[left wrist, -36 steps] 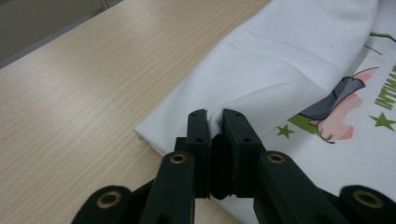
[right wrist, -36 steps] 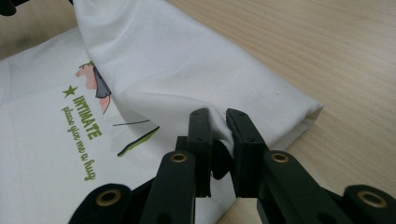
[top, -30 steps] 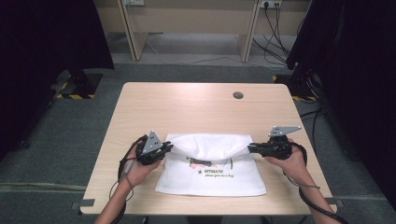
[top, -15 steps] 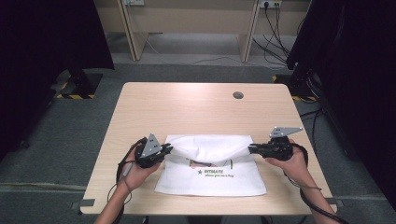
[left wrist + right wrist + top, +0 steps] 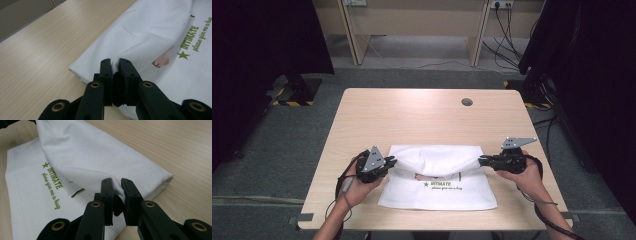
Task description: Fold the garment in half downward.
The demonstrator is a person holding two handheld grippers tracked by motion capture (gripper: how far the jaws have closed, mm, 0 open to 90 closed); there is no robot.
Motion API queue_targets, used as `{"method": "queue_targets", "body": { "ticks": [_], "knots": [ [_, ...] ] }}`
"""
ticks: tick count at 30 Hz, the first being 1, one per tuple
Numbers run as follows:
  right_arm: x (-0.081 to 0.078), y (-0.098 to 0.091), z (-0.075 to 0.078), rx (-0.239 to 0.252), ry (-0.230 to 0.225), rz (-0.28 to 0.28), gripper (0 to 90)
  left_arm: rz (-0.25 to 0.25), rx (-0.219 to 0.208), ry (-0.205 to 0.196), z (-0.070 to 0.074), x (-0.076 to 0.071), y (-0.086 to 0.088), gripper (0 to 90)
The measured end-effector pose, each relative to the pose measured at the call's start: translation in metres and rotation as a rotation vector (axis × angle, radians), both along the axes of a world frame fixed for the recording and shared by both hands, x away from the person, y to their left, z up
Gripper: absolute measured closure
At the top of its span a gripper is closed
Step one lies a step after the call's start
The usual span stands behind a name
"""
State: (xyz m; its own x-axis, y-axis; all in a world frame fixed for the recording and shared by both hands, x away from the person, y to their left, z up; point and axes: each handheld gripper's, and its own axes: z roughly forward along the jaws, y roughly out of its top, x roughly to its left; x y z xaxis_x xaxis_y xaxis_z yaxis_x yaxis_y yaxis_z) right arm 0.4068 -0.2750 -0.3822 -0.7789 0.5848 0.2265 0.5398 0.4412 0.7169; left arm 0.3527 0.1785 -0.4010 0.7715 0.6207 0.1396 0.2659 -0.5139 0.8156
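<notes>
Here, nearest the person's edge of the table (image 5: 412, 115), a white cloth (image 5: 437, 192) is lying flat, printed with a green star and green lettering, its lower half spread smooth toward the person. The left hand (image 5: 357, 187) is gripping the left hand-held gripper (image 5: 391, 161) at the cloth's left side, and in the left gripper view its jaws are pressing together on a raised fold of the white cloth (image 5: 150, 32), the fabric pinched between the black pads. The right hand (image 5: 524, 172) is holding the right hand-held gripper (image 5: 482, 161) at the cloth's right side; in the right gripper view its jaws are likewise pinching a lifted edge of the cloth (image 5: 95, 160), with the fabric bunching between them. Between the two grippers the upper layer of the cloth is standing up off the table in a soft hump, folding over toward the printed part. Farther across the table, a small dark round disc (image 5: 467, 102) is sitting near the far edge, well apart from the cloth. Beyond the table, cables (image 5: 507, 30) are trailing across the grey floor.
</notes>
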Motion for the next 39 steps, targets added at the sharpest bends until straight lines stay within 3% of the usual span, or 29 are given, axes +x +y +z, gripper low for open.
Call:
{"method": "queue_targets", "body": {
  "ticks": [22,39],
  "knots": [
    [-0.010,-0.004,-0.001,-0.008,0.004,0.017,80.7,-0.027,0.033,-0.004,-0.004,-0.015,-0.003,80.5],
    [-0.021,-0.008,-0.002,-0.017,0.007,0.039,80.7,-0.047,0.033,-0.009,-0.004,-0.028,-0.003,80.5]
  ]
}}
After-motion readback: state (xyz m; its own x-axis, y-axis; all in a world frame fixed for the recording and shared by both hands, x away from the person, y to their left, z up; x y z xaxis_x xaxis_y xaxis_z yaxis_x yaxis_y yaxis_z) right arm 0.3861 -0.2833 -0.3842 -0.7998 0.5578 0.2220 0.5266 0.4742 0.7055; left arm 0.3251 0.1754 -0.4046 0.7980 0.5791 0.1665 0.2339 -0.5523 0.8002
